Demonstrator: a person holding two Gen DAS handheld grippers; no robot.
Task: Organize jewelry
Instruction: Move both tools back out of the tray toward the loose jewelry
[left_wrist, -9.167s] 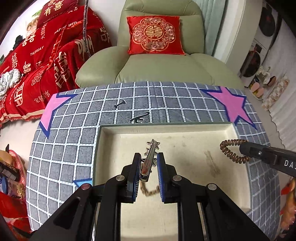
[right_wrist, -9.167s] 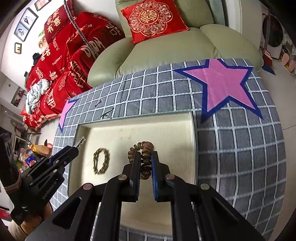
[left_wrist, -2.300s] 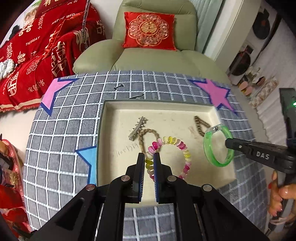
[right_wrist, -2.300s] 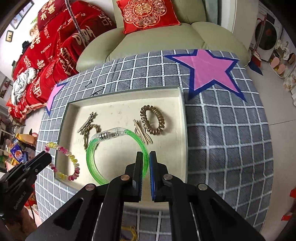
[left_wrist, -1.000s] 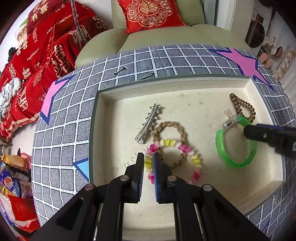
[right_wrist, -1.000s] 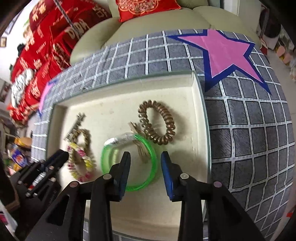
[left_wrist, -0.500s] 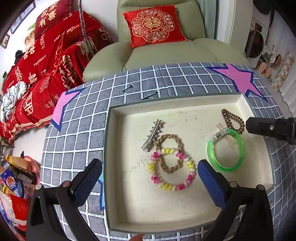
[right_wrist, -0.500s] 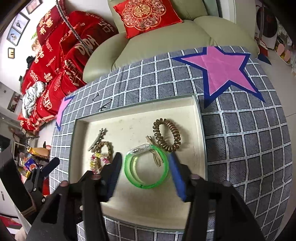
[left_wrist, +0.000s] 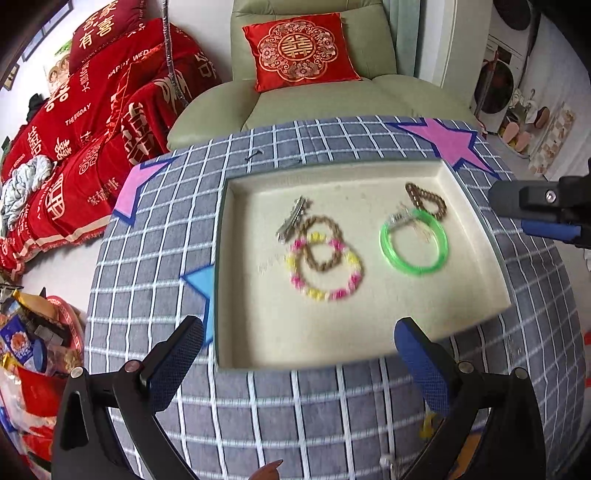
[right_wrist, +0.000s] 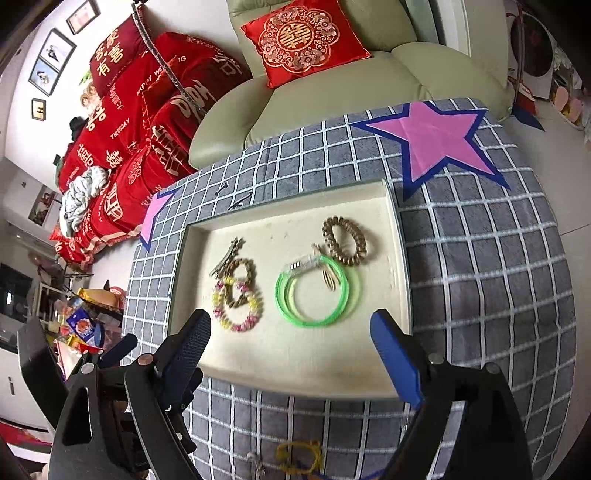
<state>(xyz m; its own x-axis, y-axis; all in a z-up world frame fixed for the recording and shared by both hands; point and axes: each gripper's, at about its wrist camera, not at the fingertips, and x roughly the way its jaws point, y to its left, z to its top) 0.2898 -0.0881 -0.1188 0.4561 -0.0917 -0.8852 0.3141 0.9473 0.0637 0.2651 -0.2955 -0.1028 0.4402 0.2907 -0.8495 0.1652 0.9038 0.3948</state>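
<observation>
While the checked cloth (right_wrist: 480, 295) spreads under everything, the cream tray (right_wrist: 295, 373) sits on it holding the jewelry. The green bangle (left_wrist: 413, 245) lies right of the pink-and-yellow bead bracelet (left_wrist: 325, 269), which overlaps a braided ring (left_wrist: 320, 242); a coil hair tie (right_wrist: 345, 242) and, seemingly, a metal clip (left_wrist: 293, 221) lie behind. The left gripper (left_wrist: 295, 354) is spread wide, empty; the right gripper (right_wrist: 291, 350) has just been opening, nothing between its fingers.

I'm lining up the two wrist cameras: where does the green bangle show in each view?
Left wrist: the green bangle lies right of centre in the cream tray, just below the brown coil hair tie.
Right wrist: the green bangle sits near the picture's middle, lower left of the coil tie.
Shared landmark: the pink star on the checked cloth beyond the tray's far right corner.
</observation>
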